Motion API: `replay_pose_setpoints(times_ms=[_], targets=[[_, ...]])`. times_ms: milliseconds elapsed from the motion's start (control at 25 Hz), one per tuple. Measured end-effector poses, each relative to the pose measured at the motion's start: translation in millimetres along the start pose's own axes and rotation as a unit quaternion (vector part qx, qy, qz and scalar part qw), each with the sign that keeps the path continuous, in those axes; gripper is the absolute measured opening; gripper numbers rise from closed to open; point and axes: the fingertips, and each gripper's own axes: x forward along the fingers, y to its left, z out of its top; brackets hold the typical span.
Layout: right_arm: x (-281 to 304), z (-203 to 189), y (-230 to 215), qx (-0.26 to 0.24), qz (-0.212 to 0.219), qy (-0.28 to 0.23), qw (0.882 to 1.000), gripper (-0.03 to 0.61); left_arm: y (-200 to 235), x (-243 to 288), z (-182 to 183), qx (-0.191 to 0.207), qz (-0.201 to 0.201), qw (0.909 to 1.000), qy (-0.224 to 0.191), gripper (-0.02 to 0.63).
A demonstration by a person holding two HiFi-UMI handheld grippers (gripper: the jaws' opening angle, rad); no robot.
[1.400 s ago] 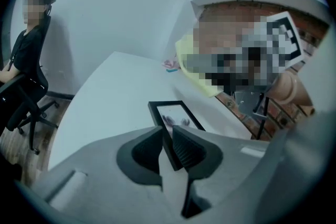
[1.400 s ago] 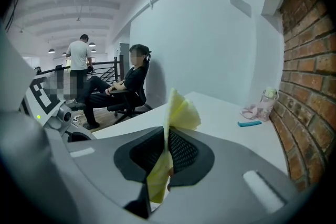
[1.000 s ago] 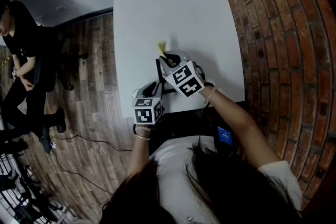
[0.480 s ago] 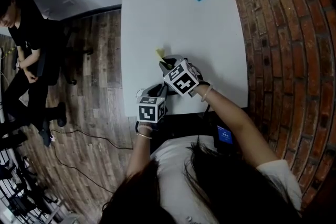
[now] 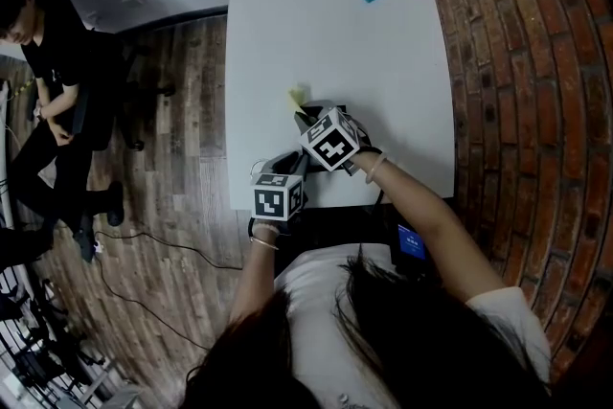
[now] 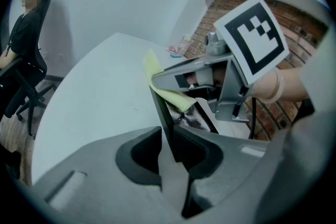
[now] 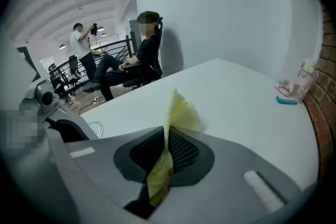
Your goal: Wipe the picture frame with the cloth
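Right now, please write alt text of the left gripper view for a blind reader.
The left tongs clamp the black picture frame by its edge, while the right tongs hold a yellow cloth against it, over a white table.

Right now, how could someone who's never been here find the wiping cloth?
Look at the big white table beside the brick wall. At its near edge the right gripper pinches the cloth, right beside the dark picture frame that the left gripper holds. It is the only soft, pale yellow thing there.
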Motion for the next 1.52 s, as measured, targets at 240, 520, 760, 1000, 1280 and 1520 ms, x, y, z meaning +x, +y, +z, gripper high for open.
replay_pose_setpoints(times_ms=[240, 520, 760, 1000, 1280, 1520], targets=[[-2.7, -5.1, -3.0, 0.002, -0.007, 0.004, 1.0, 0.032, 0.1, 0.5, -1.1, 0.001, -0.001, 1.0, 0.0, 0.075], [-7.8, -13.2, -9.9, 0.006, -0.017, 0.011, 1.0, 0.032, 0.4, 0.9, -2.2, -0.004, -0.003, 1.0, -0.001, 0.075], [-11.0, -17.0, -15.6, 0.009, -0.022, 0.013, 1.0, 0.032, 1.4, 0.5, -2.9, -0.006, -0.002, 1.0, 0.003, 0.075], [-15.0, -21.0, -20.4, 0.014, -0.028, 0.014, 0.999, 0.032, 2.0, -0.9, -1.5, 0.005, 0.0, 1.0, 0.003, 0.075], [-19.5, -25.9, -26.4, 0.018, -0.033, 0.015, 0.999, 0.032, 1.2, 0.1, -3.5, -0.01, -0.005, 0.9999, 0.004, 0.075], [-24.2, -31.3, -33.5, 0.025, -0.041, 0.017, 0.999, 0.032, 2.4, -0.8, -1.2, 0.004, -0.002, 1.0, 0.003, 0.075]])
